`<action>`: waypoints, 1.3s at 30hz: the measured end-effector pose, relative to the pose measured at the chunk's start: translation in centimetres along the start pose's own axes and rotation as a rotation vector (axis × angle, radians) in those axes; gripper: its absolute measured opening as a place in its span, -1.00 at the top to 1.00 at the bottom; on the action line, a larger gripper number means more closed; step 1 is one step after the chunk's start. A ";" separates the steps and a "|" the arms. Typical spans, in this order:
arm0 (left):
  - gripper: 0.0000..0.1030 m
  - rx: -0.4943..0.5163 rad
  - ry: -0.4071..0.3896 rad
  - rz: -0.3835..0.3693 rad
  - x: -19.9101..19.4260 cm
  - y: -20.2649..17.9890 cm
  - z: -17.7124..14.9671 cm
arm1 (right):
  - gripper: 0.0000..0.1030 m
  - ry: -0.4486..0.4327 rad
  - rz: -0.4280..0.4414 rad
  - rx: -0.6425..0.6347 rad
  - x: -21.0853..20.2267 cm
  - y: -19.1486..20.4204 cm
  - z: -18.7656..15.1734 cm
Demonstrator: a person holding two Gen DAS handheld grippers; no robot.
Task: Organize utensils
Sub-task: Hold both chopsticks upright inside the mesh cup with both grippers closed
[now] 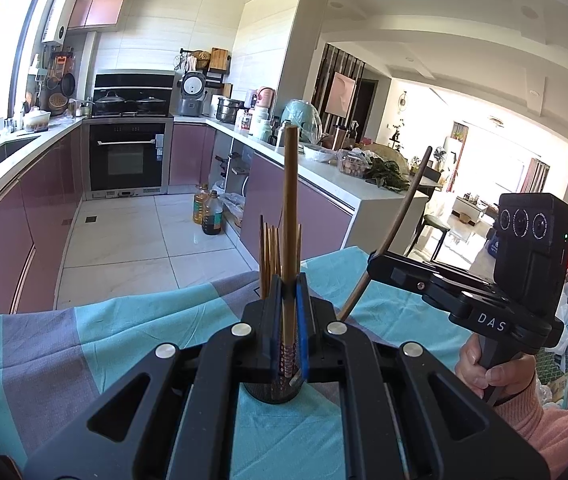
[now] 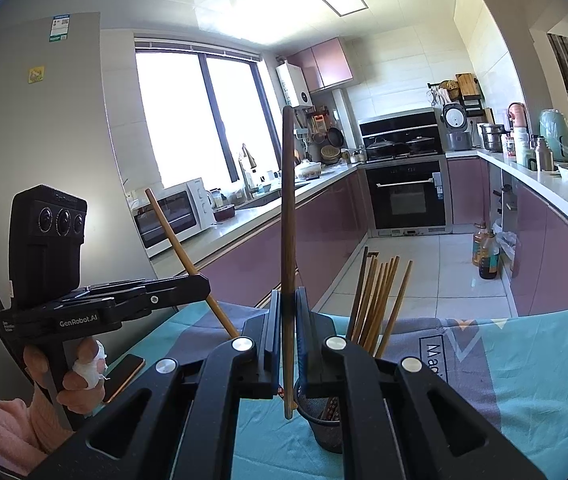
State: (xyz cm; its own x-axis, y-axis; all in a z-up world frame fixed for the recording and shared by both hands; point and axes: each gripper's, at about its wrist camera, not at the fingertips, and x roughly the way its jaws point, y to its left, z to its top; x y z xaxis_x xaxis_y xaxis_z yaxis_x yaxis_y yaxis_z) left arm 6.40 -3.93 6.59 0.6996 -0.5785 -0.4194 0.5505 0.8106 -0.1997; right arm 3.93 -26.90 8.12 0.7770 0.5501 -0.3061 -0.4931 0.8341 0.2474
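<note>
You have two grippers up, the left gripper (image 1: 289, 312) and the right gripper (image 2: 286, 332), with one chopstick pinched in each: a pale chopstick (image 1: 291, 216) and a dark chopstick (image 2: 287, 240). One mesh holder (image 2: 322, 420) stands on the one tablecloth (image 2: 524, 380). In that holder you have roughly eight chopsticks (image 2: 376, 300); overlap blurs the exact count.

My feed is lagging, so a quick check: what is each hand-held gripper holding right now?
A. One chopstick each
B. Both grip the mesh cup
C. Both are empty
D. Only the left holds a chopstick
A: the left hand-held gripper is shut on a light chopstick, and the right hand-held gripper is shut on a darker chopstick, above the mesh cup.
</note>
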 end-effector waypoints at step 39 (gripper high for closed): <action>0.86 0.020 0.015 0.034 0.0 -1.3 0.8 | 0.89 -0.002 -0.026 0.014 0.8 -0.6 0.8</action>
State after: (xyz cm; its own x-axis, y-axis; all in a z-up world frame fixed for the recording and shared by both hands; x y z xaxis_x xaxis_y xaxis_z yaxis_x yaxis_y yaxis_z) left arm 6.01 -5.08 7.54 0.7111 -0.5492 -0.4390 0.5357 0.8276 -0.1676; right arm 5.19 -27.03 8.47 0.7904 0.5277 -0.3111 -0.4666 0.8477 0.2525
